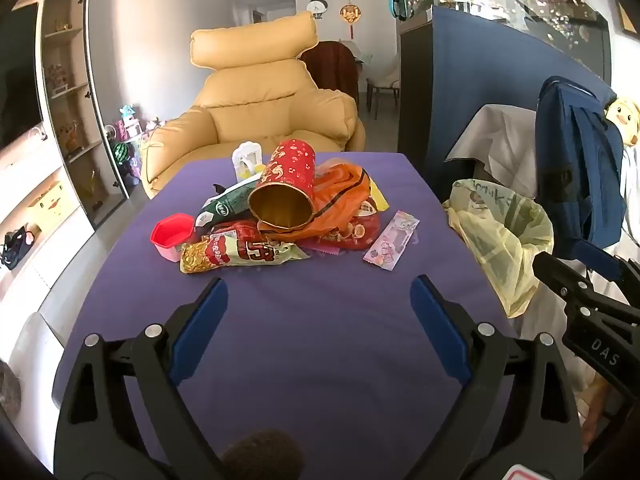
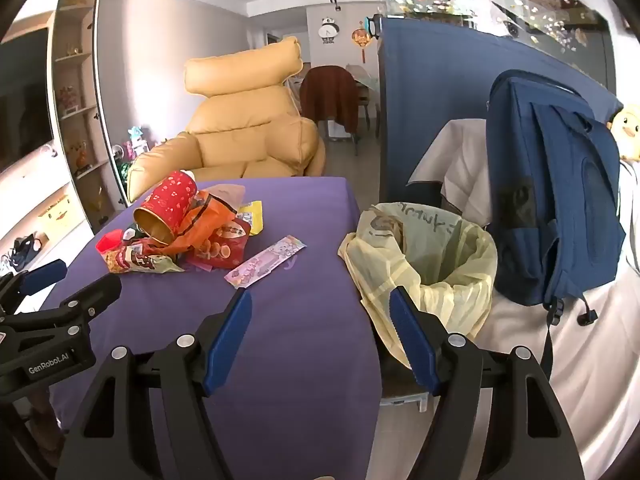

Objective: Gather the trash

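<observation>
We cannot see the bottom of the yellow bin bag (image 2: 436, 264), and the small print on the pink wrapper (image 1: 391, 246) is too small to read; the red tube (image 1: 286, 192) hides much of the orange wrapper (image 1: 340, 200) under it
</observation>
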Demonstrator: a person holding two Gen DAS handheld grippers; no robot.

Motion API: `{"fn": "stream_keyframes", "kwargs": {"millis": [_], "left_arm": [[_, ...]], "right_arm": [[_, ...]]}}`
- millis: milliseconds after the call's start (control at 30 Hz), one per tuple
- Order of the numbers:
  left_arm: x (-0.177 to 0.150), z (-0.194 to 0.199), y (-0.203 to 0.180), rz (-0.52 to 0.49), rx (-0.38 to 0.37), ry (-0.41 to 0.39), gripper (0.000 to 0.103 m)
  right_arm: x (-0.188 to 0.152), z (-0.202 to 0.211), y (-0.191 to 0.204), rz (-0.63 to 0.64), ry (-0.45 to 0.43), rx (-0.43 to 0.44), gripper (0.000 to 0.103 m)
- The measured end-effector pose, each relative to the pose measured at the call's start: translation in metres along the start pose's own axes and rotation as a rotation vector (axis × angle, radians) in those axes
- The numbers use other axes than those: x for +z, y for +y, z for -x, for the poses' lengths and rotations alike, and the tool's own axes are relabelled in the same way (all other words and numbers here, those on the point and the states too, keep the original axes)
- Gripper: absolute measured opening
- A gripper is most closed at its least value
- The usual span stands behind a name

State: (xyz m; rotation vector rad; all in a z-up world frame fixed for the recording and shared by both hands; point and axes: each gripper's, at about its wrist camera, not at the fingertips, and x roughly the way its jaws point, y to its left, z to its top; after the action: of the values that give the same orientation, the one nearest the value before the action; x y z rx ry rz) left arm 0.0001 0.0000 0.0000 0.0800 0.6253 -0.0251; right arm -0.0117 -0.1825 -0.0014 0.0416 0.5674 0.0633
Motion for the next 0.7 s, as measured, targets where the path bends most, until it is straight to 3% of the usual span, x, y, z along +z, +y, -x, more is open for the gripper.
{"fn": "stream_keyframes", "kwargs": {"millis": [700], "left_arm": [[-0.0001, -0.0002, -0.0001, -0.004, 0.004, 0.004, 0.088]], "right_arm": [[-0.0002, -0.0018, 0.0004, -0.003, 0.010, 0.005, 0.068]]}}
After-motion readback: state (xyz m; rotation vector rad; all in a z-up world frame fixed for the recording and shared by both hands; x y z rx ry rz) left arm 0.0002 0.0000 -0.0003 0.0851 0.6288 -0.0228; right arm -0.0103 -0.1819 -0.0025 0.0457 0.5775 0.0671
